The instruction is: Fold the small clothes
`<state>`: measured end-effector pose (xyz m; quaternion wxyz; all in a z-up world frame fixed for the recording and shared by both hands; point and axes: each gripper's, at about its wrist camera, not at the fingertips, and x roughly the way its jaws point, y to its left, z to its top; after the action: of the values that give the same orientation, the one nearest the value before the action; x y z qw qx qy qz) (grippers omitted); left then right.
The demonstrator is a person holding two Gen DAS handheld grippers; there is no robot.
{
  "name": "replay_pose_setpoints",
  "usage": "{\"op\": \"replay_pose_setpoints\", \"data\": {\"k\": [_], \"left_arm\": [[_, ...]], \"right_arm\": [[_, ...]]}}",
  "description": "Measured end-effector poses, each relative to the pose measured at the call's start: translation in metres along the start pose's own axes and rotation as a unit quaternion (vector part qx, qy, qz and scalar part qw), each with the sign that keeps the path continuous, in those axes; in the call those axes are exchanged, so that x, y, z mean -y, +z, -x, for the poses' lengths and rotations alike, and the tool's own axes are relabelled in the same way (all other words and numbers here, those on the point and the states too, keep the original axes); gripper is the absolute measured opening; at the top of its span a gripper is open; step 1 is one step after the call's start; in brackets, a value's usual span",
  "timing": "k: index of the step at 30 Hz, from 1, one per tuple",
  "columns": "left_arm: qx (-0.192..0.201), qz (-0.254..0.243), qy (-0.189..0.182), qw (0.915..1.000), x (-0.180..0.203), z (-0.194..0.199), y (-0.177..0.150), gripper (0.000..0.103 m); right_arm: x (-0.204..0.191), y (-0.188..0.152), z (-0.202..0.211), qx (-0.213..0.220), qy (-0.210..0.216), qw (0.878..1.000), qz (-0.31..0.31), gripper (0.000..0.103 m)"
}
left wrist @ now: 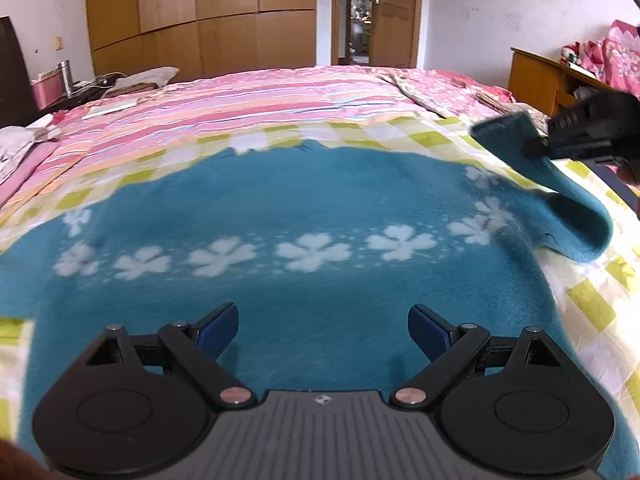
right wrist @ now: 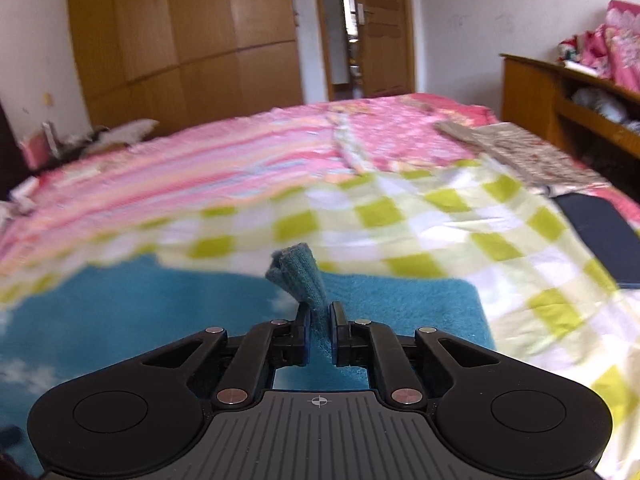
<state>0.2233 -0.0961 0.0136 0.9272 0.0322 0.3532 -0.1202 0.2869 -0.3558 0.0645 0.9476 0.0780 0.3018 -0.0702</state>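
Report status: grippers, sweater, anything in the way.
Right gripper shut on sweater sleeve cuff, lifted. Left gripper open over sweater body, holding nothing. Sweater flat on checked sheet. Nothing in the way.

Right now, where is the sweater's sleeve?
In the left wrist view the sleeve is at the right edge, lifted off the checked sheet, pinched in the right tongs.

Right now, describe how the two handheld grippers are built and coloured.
The left gripper and the right gripper look alike: matte black linkage arms on silver pivot pins, two round black discs flanking a grey ribbed plate that bears a small crosshair mark, and blue pads on the fingers. No cables or sleeves are visible.
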Motion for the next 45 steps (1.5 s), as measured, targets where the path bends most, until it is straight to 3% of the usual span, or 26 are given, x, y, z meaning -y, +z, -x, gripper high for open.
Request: {"op": "replay_pose_setpoints", "data": {"k": [7,13,24,31,45], "left_arm": [[0.003,0.032,0.016,0.9993,-0.04,0.031,-0.01,0.097],[0.004,0.05,0.04,0.998,-0.069,0.048,-0.024,0.097],[0.004,0.084,0.059,0.9947,-0.106,0.043,-0.044,0.097],[0.008,0.105,0.072,0.9919,-0.125,0.041,-0.046,0.097],[0.008,0.103,0.094,0.9902,-0.134,0.036,-0.05,0.097]], "right_arm": [[-0.073,0.008,0.004,0.002,0.077,0.997,-0.006,0.009],[-0.14,-0.004,-0.011,-0.014,0.129,0.992,0.007,0.009],[-0.247,-0.035,-0.028,-0.046,0.191,0.979,0.048,0.008],[-0.279,-0.044,-0.037,-0.064,0.202,0.975,0.07,0.008],[-0.301,-0.064,-0.051,-0.09,0.207,0.969,0.102,0.009]]}}
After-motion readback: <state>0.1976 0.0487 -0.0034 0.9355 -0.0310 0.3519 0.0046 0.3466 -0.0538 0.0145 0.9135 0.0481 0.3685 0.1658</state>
